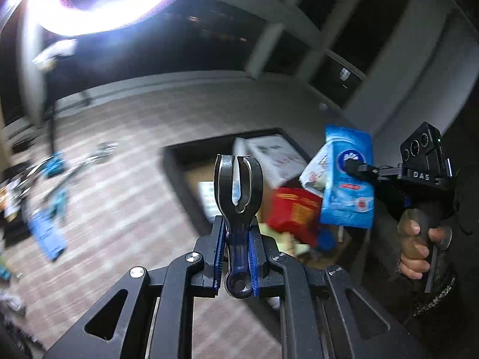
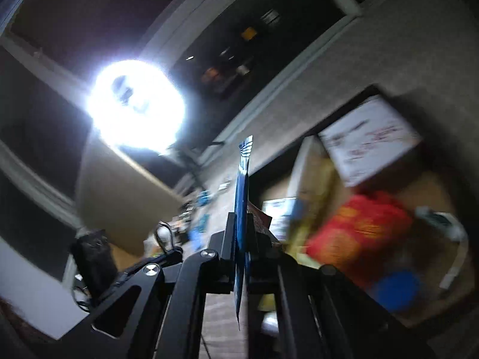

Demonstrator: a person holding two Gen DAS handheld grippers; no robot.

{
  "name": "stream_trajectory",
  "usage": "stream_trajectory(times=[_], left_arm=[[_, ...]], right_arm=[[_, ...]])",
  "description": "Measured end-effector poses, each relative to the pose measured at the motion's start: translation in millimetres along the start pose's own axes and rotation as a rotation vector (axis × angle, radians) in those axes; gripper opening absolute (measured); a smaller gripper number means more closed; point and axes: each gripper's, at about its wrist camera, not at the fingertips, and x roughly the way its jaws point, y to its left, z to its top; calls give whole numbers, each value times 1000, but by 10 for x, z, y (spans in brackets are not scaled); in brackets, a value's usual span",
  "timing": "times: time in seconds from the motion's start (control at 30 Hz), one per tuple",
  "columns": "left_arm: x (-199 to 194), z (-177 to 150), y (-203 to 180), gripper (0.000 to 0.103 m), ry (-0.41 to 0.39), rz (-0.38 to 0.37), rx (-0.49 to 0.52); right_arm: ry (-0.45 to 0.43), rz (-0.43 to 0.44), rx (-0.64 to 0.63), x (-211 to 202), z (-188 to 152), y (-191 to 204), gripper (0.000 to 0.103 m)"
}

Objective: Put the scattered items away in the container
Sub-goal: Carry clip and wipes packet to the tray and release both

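Left gripper: jaws pinched on the handle of a dark peeler, whose forked head projects forward past the fingertips. Right gripper: jaws pressed together on a blue packet, seen edge-on and standing upright between them; the left wrist view shows the same blue packet raised above the near right corner of the cardboard box. Inside the box lie a red pack and a white carton. Left of the box, blurred blue items are scattered on the carpet.
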Motion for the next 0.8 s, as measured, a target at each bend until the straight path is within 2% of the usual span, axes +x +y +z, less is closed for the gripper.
stream_trajectory(times=[0.1,0.13,0.17,0.2,0.23,0.27,0.37,0.47,0.53,0.7,0.8], left_arm=[[171,78,-239,13,30,-65,22],[242,108,-344,13,49,-112,32],[301,136,-426,23,64,-128,47],[337,154,-479,32,73,-121,59],[372,171,-547,49,75,-104,79],[375,177,-615,52,61,-84,104],[301,177,-627,52,45,-53,127],[195,164,-481,52,24,-22,101],[142,156,-342,52,16,-8,73],[-158,32,140,52,-26,94,-4],[-380,-134,528,51,-36,162,-83]], right_arm=[[-18,-74,5,-149,-52,-129,4],[-26,-124,-12,-182,-66,-147,6],[-35,-171,-27,-207,-72,-152,11],[-45,-246,-39,-247,-62,-180,36],[-51,-312,-26,-269,-49,-211,54],[-70,-344,-8,-306,-45,-241,72],[-123,-330,0,-405,-28,-266,72],[-140,-327,-8,-424,9,-242,72],[-134,-312,-14,-377,34,-215,72],[-95,-272,-54,-121,54,-26,72],[-57,-250,-104,115,39,136,71]])
